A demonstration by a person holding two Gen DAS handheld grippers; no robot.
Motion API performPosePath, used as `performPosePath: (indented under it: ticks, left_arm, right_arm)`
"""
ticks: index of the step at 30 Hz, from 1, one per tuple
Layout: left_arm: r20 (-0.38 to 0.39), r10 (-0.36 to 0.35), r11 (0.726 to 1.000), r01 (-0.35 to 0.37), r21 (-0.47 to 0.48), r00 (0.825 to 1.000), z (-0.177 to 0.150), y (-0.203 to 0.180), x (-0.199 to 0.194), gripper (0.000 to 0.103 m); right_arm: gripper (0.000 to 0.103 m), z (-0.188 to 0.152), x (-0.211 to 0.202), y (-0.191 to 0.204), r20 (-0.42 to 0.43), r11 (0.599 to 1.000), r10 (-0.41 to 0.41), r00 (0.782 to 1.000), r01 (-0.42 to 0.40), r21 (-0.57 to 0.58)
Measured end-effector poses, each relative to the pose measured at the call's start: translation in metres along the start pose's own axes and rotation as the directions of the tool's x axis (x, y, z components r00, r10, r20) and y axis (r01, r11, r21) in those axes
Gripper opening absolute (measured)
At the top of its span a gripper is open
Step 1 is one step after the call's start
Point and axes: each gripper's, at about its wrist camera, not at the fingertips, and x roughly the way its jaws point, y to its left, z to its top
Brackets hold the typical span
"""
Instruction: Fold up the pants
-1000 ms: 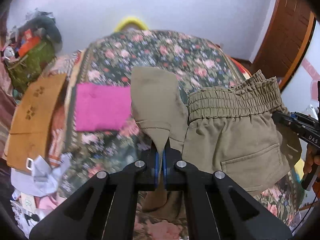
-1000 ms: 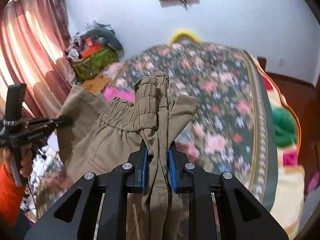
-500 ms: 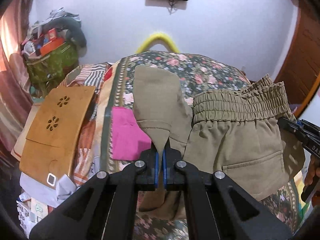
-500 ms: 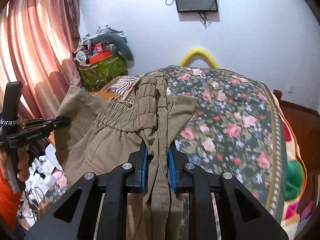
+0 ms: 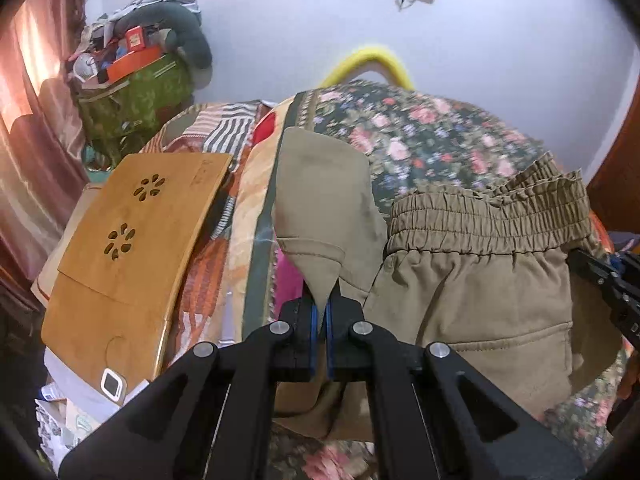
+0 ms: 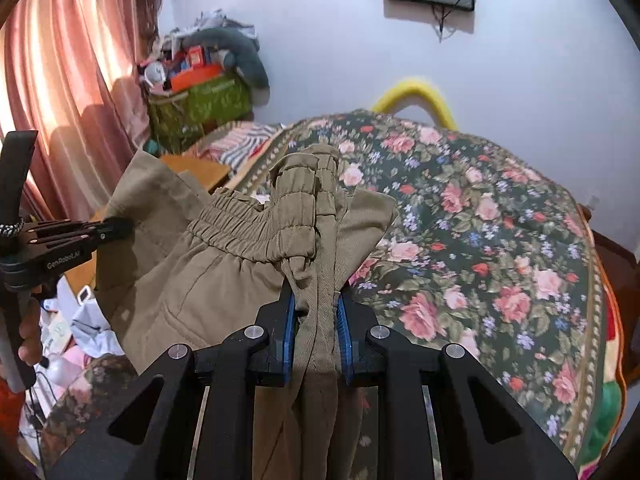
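Barely started imo: khaki pants [image 5: 472, 300] hang unfolded over the floral bed [image 6: 480, 240], left gripper [image 5: 320, 314] and right gripper [image 6: 316, 312] both clamped on fabric, waistband [image 5: 488, 220] stretched toward 3 o'clock.

The khaki pants [image 5: 472, 300] are matt woven cloth with a gathered elastic waistband [image 5: 484, 220]; the tray [image 5: 132, 240] is smooth pale wood; the bedspread [image 6: 480, 216] is soft floral fabric.

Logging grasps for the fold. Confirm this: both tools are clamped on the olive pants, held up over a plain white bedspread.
One thing is wrong: the bedspread is dark with a floral print, not plain white, as the right wrist view shows. The rest stands: the left tool and the right tool are each shut on the olive pants, held up over the bed.
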Motion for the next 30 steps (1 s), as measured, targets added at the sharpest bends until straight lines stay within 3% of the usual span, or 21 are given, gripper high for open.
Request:
performPosePath:
  ticks: [10,15,17,23,30]
  left_arm:
    - [-0.098,0.057,0.997,-0.062,-0.045,0.994,-0.01,0.018,0.084,0.003]
    - [-0.141,0.073,0.994,-0.083,-0.067,0.987,-0.02,0.03,0.102,0.004]
    - [-0.153,0.067,0.994,-0.078,-0.07,0.986,-0.023,0.034,0.102,0.006]
    - [-0.172,0.097,0.993,-0.107,-0.052,0.98,-0.036,0.038,0.083,0.008]
    - [-0.094,0.062,0.997,-0.065,-0.03,0.994,-0.05,0.028,0.003,0.01]
  right_arm:
    - [0.018,-0.025,0.08,-0.002,-0.162,1.0,0.011,0.987,-0.009,0.016]
    - [0.028,-0.038,0.082,-0.006,-0.182,0.998,0.034,0.983,-0.024,0.054]
    - [0.034,-0.042,0.076,-0.007,-0.188,0.998,0.023,0.982,-0.013,0.055]
    - [0.034,-0.049,0.043,-0.01,-0.178,0.999,0.049,0.983,-0.045,0.027]
    - [0.034,-0.046,-0.031,0.001,-0.048,0.997,0.068,0.997,-0.069,-0.019]
